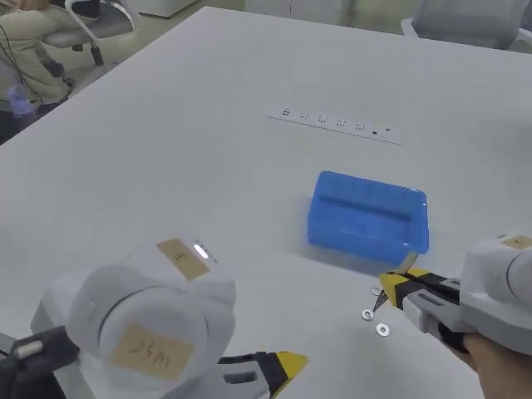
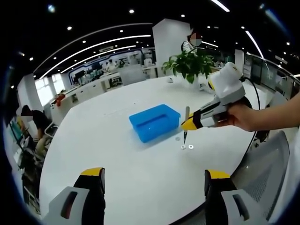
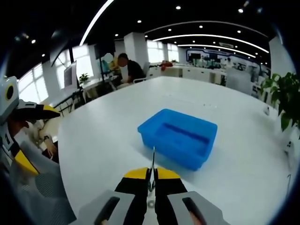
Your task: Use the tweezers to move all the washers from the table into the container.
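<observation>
Open-plan office. A large white meeting surface (image 1: 166, 166) carries a built-in socket strip (image 1: 332, 123), and swivel office chairs (image 1: 465, 21) stand at its far edge. Long curved strip lights (image 3: 211, 35) and recessed spots line the dark ceiling. Beyond are rows of desks, a seated person (image 3: 129, 68) at a workstation, tall windows (image 3: 82, 61) and a potted plant (image 2: 190, 63).

Nothing legible. Tan stickers (image 1: 154, 347) on left gripper (image 2: 154, 177) carry handwriting, too blurred to read.
</observation>
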Tool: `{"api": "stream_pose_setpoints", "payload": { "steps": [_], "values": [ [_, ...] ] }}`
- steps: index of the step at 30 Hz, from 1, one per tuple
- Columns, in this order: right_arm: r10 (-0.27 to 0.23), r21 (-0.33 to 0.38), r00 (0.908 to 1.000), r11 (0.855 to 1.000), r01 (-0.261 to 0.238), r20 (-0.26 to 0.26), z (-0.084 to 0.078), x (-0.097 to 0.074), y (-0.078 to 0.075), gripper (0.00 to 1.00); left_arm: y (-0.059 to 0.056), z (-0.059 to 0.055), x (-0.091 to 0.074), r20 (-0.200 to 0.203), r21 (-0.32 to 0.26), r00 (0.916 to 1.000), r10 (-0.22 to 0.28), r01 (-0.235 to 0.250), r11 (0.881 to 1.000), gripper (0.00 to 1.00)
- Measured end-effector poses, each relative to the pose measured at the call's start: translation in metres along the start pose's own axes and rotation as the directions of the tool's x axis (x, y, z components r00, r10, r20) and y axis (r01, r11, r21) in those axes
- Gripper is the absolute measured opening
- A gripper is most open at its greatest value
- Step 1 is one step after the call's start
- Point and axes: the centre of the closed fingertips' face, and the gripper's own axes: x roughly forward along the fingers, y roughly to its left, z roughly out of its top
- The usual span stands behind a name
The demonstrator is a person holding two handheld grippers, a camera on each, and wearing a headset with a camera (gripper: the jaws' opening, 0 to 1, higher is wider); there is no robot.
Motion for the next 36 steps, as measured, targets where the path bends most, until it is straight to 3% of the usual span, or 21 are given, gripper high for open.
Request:
{"api": "stream_pose_setpoints", "payload": {
  "steps": [22,27,36],
  "values": [
    [0.006,0.029,0.9917,1.0,-0.01,0.128,0.062,-0.006,-0.005,0.0,-0.002,0.001,0.003,0.0,0.013,1.0,-0.007,0.007,1.0,0.89],
    [0.005,0.026,0.9912,1.0,-0.008,0.132,0.064,-0.004,-0.007,0.0,-0.001,-0.001,0.003,0.002,0.005,1.0,-0.006,0.006,1.0,0.89],
    [0.014,0.069,0.9949,0.997,-0.021,0.1,0.038,-0.002,-0.006,0.02,0.001,-0.002,0.002,-0.004,0.005,1.0,0.001,-0.001,1.0,0.89]
  ]
}}
